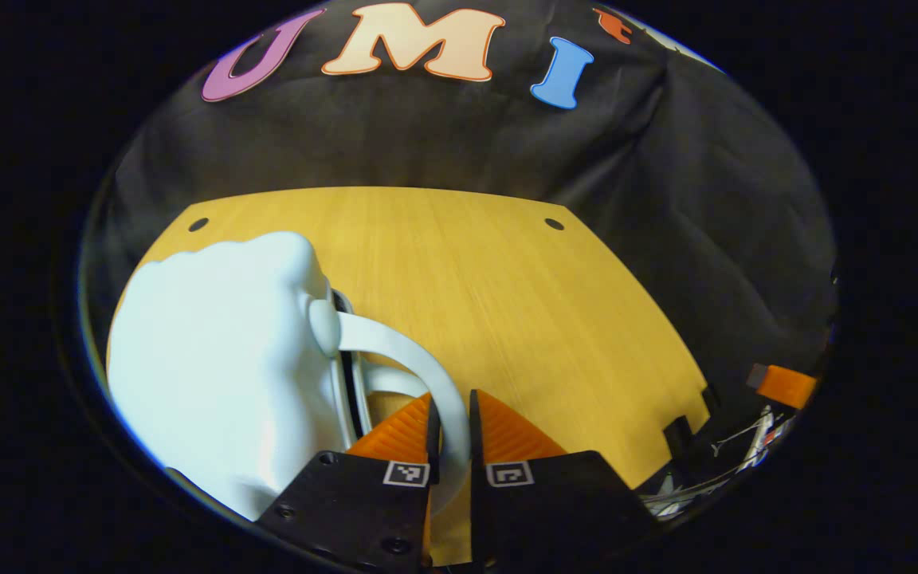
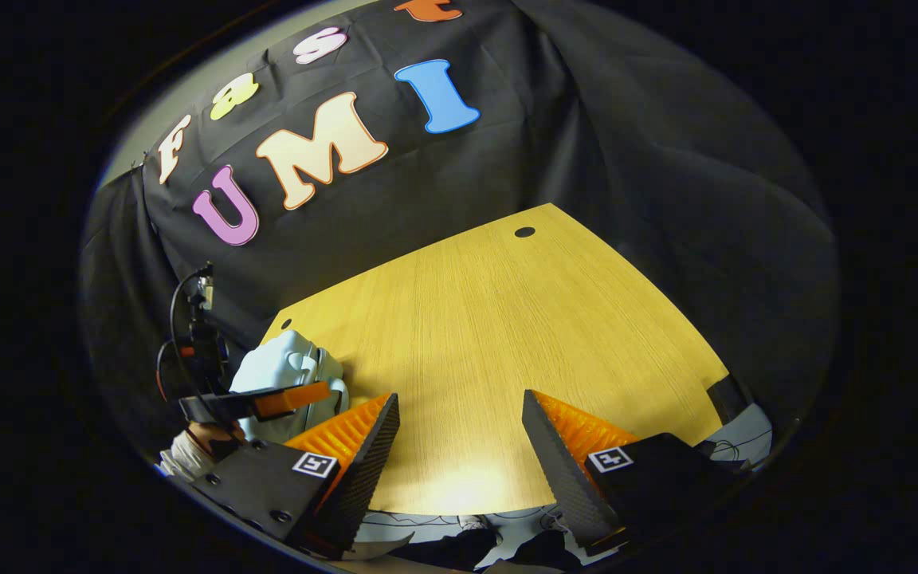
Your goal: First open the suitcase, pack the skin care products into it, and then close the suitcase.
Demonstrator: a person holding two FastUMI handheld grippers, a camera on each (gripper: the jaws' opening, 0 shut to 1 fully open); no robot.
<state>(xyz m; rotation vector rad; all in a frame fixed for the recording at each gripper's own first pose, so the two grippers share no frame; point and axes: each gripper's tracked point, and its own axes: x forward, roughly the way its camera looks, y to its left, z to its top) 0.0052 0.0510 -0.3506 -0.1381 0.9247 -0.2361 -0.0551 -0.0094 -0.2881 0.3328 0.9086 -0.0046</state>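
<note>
While the left gripper [image 1: 451, 422] pinches the white handle [image 1: 407, 351] at lower centre, the pale suitcase [image 1: 220, 359] sits lower left on the wooden table [image 1: 507, 279]. The right gripper [image 2: 459, 430] stands open and empty. Judged: opening step; next, lift the lid. One suitcase counted.

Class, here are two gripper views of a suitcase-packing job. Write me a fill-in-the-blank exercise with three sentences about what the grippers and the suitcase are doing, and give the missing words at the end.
1. The left gripper is shut on the suitcase's curved white ____.
2. The pale blue suitcase stands on a ____ table.
3. The right gripper has its fingers ____, with nothing between them.

Missing words: handle; wooden; open
</note>
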